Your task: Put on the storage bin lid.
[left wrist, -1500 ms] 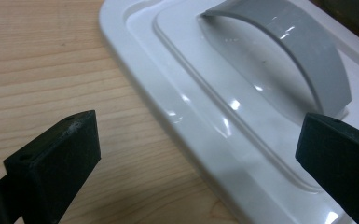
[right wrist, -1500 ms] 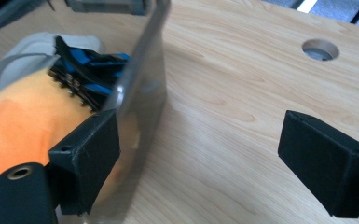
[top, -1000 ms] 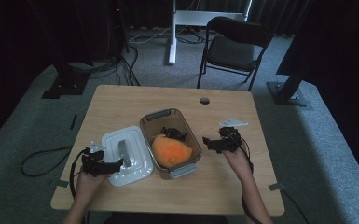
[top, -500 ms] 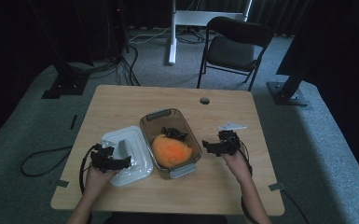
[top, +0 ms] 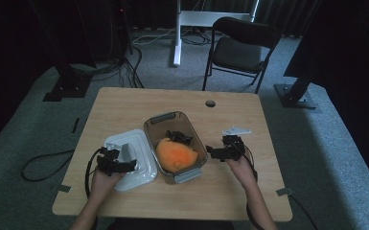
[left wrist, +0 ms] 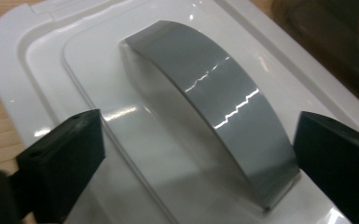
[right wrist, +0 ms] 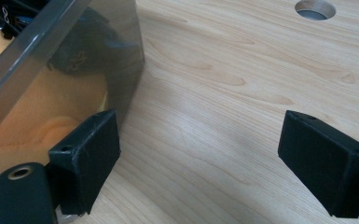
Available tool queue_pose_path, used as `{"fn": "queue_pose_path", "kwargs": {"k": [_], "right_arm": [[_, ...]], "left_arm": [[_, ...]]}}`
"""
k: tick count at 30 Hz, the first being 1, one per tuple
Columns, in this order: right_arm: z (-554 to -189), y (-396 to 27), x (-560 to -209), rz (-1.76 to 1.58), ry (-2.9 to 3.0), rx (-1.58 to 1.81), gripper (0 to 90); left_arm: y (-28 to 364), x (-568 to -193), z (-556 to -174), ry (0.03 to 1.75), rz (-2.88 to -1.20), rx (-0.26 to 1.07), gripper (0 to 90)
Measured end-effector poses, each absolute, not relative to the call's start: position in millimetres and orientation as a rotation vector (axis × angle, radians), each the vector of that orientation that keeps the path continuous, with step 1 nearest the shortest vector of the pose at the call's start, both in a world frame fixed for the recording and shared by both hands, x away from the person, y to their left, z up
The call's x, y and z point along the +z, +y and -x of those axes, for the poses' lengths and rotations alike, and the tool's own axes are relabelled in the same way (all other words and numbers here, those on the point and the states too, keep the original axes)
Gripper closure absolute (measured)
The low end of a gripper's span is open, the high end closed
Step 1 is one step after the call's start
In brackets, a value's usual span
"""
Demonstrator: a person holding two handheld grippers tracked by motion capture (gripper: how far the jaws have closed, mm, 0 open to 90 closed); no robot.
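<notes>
1. Your left gripper point(top: 124, 165) sits over the white rectangular plastic lid point(top: 144, 170), which lies flat on the light wooden table point(top: 124, 108), just left of the clear rectangular plastic container point(top: 159, 120).
2. In the left gripper view, its jaws stand spread on either side of the lid's curved grey handle point(left wrist: 214, 112); they have just been closing a little, and the handle is between them with a gap showing on each side, so nothing is pinched.
3. Your right gripper point(top: 213, 153) rests low just right of the container; its jaws are spread wide over bare wood, gripping nothing.
4. In the right gripper view, its left jaw is right beside the container's clear wall point(right wrist: 65, 70); you cannot tell whether they touch.
5. Inside the container lie a soft orange thing point(top: 175, 154) and a small black thing point(top: 178, 137) behind it.
</notes>
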State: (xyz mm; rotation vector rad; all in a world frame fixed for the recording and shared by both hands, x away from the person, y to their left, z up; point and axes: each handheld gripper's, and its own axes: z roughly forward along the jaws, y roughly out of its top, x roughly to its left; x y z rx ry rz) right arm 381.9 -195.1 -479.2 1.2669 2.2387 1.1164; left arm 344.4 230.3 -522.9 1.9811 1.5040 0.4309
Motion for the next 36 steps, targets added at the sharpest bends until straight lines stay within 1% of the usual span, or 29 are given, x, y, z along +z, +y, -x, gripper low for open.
{"fn": "queue_pose_path", "kwargs": {"k": [2,3,5,7,8,9,12,13,15,19,22,25,36], "right_arm": [[-382,-194,-480,-1.267,2.241,1.117,12.2],[-382,-194,-480,-1.267,2.240,1.118,12.2],[-382,-193,-481,-1.262,2.240,1.117,12.2],[-381,-191,-482,-1.259,2.243,1.116,12.2],[-381,-190,-483,-1.255,2.245,1.111,12.2],[-381,-189,-483,-1.255,2.249,1.112,12.2],[-381,-187,-485,-1.251,2.253,1.110,12.8],[-381,-187,-485,-1.255,2.251,1.119,12.8],[-380,-187,-485,-1.255,2.245,1.118,12.8],[-379,-187,-485,-1.248,2.250,1.119,12.8],[-380,-188,-489,-1.256,2.249,1.122,12.8],[-381,-188,-494,-1.269,2.264,1.107,12.8],[-381,-182,-500,-1.254,2.313,1.124,12.7]], "left_arm": [[229,-524,-345,1.504,-1.983,0.418,6.5],[229,-525,-345,1.502,-1.980,0.421,8.5],[228,-524,-344,1.505,-1.979,0.426,9.1],[229,-522,-342,1.494,-1.981,0.435,12.1],[229,-521,-341,1.478,-1.968,0.424,17.7],[230,-520,-340,1.475,-1.948,0.413,28.0],[230,-520,-339,1.456,-1.943,0.401,36.9],[230,-520,-338,1.460,-1.928,0.399,43.2],[230,-519,-337,1.455,-1.919,0.420,52.3],[235,-519,-336,1.464,-1.887,0.402,55.7],[242,-518,-334,1.476,-1.833,0.383,62.3],[249,-513,-332,1.481,-1.784,0.397,67.2],[264,-501,-325,1.479,-1.723,0.441,68.3]]}}
